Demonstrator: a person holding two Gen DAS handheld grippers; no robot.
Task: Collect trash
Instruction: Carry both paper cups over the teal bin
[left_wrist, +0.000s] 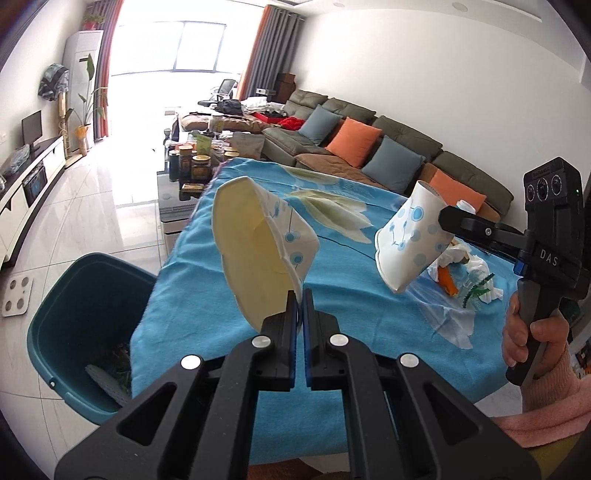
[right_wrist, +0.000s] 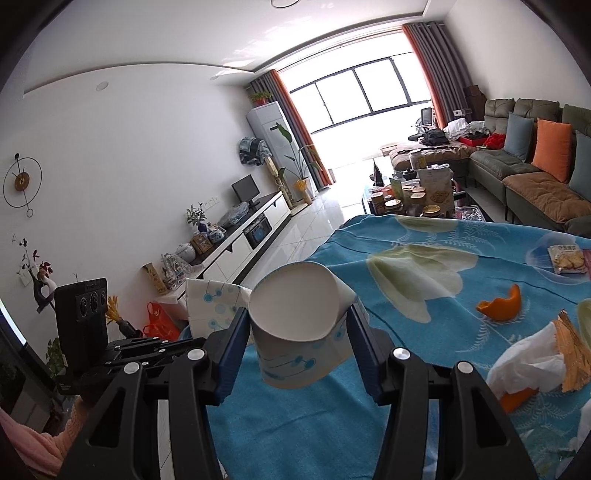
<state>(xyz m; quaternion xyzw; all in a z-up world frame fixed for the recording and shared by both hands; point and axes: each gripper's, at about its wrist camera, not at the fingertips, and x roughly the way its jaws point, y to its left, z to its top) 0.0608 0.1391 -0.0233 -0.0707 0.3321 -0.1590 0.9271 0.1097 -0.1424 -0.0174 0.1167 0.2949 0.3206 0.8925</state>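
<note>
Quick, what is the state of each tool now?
Left tool: closed on a flattened cup.
Right tool: holding an intact cup.

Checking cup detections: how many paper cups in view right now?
2. One flattened paper cup is pinched at its rim in the left hand-held gripper, near the bin. The other paper cup is clamped in the right hand-held gripper above the table. More may be hidden.

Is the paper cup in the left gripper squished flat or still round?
Squished. The white paper cup with blue dots is creased, its mouth pressed into a long oval, and the left gripper pinches its rim shut.
</note>
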